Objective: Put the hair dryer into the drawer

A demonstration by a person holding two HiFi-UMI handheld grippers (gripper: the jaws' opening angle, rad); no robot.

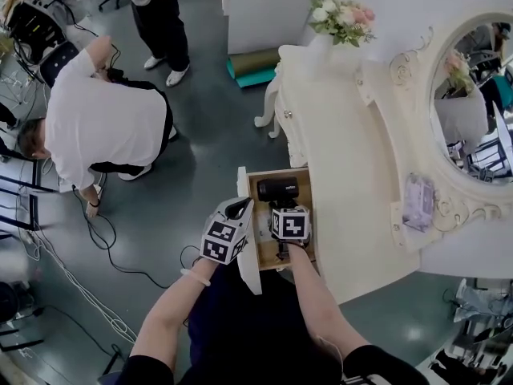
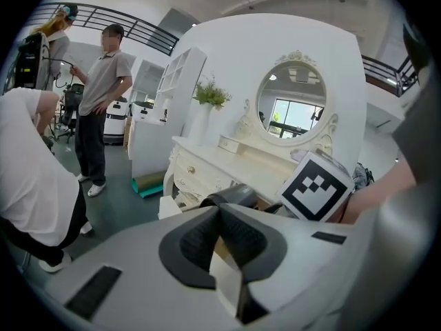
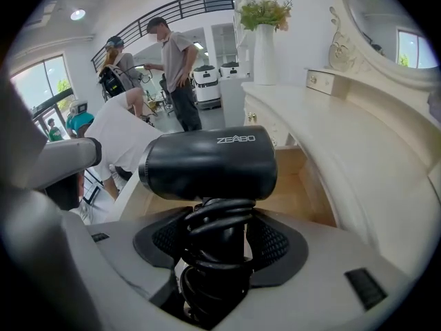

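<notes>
Right gripper [image 3: 220,238], jaws closed on the handle of the black hair dryer [image 3: 210,164], around which the black cord is coiled in several turns. The barrel lies crosswise above the jaws and carries the one legible word, "ZEABO", in pale capitals on its side. In the head view the hair dryer sits within the outline of the open drawer [image 1: 263,251], over its bare wooden bottom; whether it touches the wood cannot be told. Left gripper [image 2: 220,216], jaws together at their tips and holding nothing, poised at the white drawer front [image 1: 248,267], an edge of which shows through the gap behind the pads. Each gripper bears a marker cube [image 1: 290,224] printed with black-and-white square patterns, no lettering. The drawer belongs to a cream dressing table whose worktop [image 1: 353,151] carries a vase of flowers [image 1: 341,14] and a pale translucent pouch [image 1: 418,201] below the oval mirror [image 1: 473,103]. Beyond, a person in a white shirt [image 1: 104,123] crouches on the floor.
</notes>
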